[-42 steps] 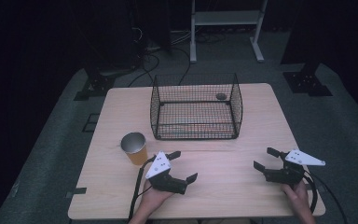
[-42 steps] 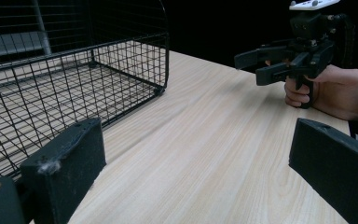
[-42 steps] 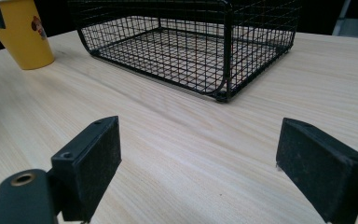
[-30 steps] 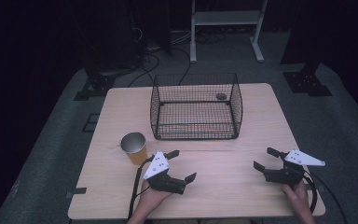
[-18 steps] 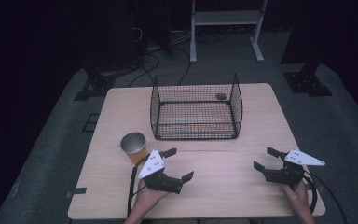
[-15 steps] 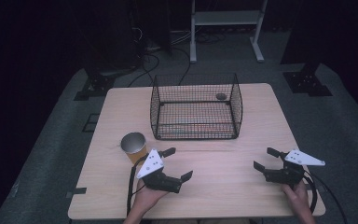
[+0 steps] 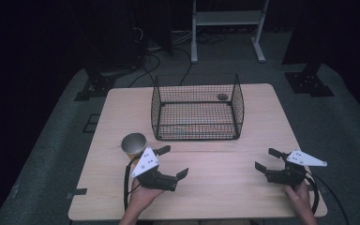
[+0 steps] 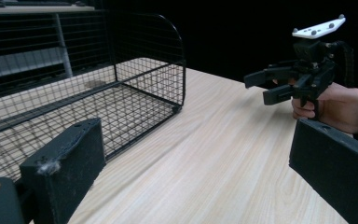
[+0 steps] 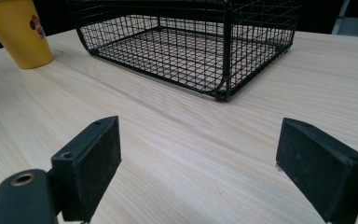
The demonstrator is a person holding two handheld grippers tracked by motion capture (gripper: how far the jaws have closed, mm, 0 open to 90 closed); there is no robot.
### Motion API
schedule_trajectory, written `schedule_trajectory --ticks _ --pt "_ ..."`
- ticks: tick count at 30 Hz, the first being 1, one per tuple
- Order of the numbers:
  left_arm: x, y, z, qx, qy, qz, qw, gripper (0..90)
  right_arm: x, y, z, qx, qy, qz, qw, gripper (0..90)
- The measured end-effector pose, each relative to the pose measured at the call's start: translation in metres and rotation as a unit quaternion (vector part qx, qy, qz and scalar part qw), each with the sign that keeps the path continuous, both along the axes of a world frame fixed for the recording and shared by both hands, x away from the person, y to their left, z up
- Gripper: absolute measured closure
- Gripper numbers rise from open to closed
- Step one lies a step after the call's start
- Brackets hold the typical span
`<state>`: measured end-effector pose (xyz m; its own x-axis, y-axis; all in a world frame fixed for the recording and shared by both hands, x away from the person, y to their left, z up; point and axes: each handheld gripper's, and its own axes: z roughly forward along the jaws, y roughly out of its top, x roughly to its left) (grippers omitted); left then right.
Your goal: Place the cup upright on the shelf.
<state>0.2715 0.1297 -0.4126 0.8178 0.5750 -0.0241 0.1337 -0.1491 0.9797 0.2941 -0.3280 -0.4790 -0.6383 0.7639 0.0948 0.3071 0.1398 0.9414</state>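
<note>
A black wire basket [image 7: 197, 133] stands open-topped at the middle back of the wooden table [image 7: 225, 183]. A yellow cup [image 7: 134, 143] stands upright in front of the basket's left corner. My left gripper [image 7: 172, 161] is open, hovering just right of the cup with nothing between its jaws. My right gripper [image 7: 267, 159] is open near the front right, also holding nothing. The left gripper view has the basket [image 8: 144, 70] on the left and the right gripper [image 8: 279, 86], held in a hand, across the table. The right gripper view faces the basket [image 9: 191, 46] and the cup [image 9: 21, 32].
A small dark round object [image 7: 222, 97] lies at the basket's back right; I cannot tell whether it is inside or behind it. Bare wood stretches between the two grippers. Beyond the table are a dark floor, cables and a white metal stand [image 7: 227, 18].
My left gripper has shifted a little to the left, toward the cup, and turned slightly. The right gripper, cup and basket have not moved.
</note>
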Motion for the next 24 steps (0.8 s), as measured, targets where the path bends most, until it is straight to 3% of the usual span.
schedule_trajectory --ticks 12,24 --pt "0.001 0.029 0.017 0.002 -0.020 0.037 0.9991 2.8 0.000 0.000 0.000 0.000 0.001 0.000 1.0000 12.9" --pt "0.005 0.053 0.020 0.016 -0.025 0.072 0.9970 2.0 0.000 0.000 0.000 0.001 0.002 -0.001 1.0000 12.9"
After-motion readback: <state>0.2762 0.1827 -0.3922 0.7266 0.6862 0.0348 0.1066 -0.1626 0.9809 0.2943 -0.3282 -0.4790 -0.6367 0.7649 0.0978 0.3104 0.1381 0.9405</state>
